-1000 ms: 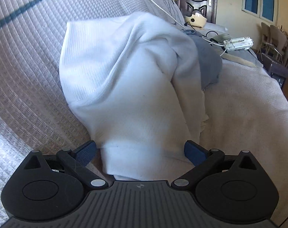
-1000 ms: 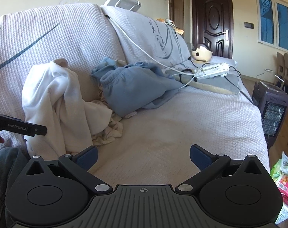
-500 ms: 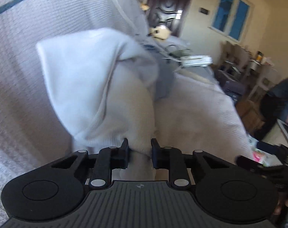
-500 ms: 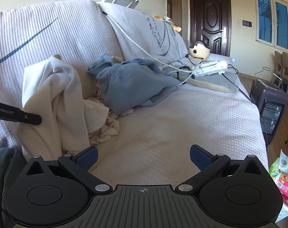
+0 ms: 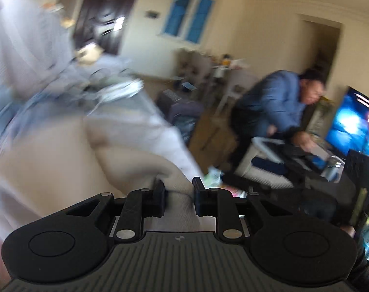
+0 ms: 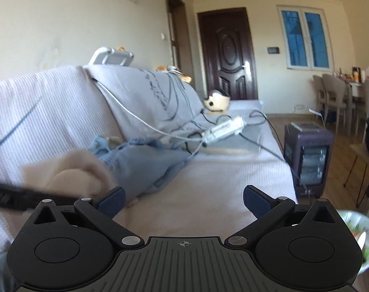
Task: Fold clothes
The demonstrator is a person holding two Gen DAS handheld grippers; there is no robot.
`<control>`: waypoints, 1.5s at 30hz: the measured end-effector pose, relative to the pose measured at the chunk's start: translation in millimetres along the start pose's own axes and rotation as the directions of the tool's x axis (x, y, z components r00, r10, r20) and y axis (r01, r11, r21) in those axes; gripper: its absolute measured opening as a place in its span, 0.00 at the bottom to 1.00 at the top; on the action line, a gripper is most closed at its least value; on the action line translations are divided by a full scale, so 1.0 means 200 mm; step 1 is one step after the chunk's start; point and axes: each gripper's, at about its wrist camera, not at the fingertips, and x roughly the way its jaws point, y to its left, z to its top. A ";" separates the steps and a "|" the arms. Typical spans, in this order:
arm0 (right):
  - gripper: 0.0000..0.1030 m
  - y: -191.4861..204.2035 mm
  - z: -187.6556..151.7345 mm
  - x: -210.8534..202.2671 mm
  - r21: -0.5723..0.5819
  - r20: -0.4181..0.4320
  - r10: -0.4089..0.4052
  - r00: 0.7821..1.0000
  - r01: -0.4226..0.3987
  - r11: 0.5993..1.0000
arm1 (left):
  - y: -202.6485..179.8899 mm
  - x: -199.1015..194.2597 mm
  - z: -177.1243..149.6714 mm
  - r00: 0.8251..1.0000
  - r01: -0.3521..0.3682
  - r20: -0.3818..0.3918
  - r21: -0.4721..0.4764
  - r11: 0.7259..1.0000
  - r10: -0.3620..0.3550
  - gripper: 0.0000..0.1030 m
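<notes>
Between the left gripper [image 5: 178, 196] pads: white garment [image 5: 92, 160], pinched tight, bunched ahead. Right gripper [image 6: 183, 200] spread wide, level over sofa [image 6: 208, 189], holding nothing.

**Living room with covered sofa**

A sofa [image 6: 208, 182] draped in pale waffle cloth is set against a cream wall [image 6: 62, 24]. A dark panelled door [image 6: 229, 53] and a blue-paned window [image 6: 304, 39] are seen beyond. A heater [image 6: 308, 158] is placed on the wooden floor [image 6: 342, 182], near dining chairs [image 6: 335, 97]. A lit television [image 5: 352, 124] is blurred.
</notes>
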 end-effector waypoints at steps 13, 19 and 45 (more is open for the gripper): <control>1.00 -0.03 -0.04 0.07 -0.252 -0.296 -0.079 0.952 0.002 0.968 | 0.14 0.52 0.18 0.991 -0.091 -0.086 0.122 0.988 0.102 0.77; 1.00 -0.15 -0.17 0.33 -0.139 -0.519 -0.020 0.855 -0.061 0.989 | 0.30 0.50 0.20 0.967 -0.188 -0.134 0.210 0.959 0.218 0.81; 0.32 0.19 -0.25 0.98 -0.475 -0.505 -0.019 0.863 -0.259 0.841 | 0.70 0.42 -0.34 0.892 -0.261 -0.364 0.070 0.963 0.268 0.83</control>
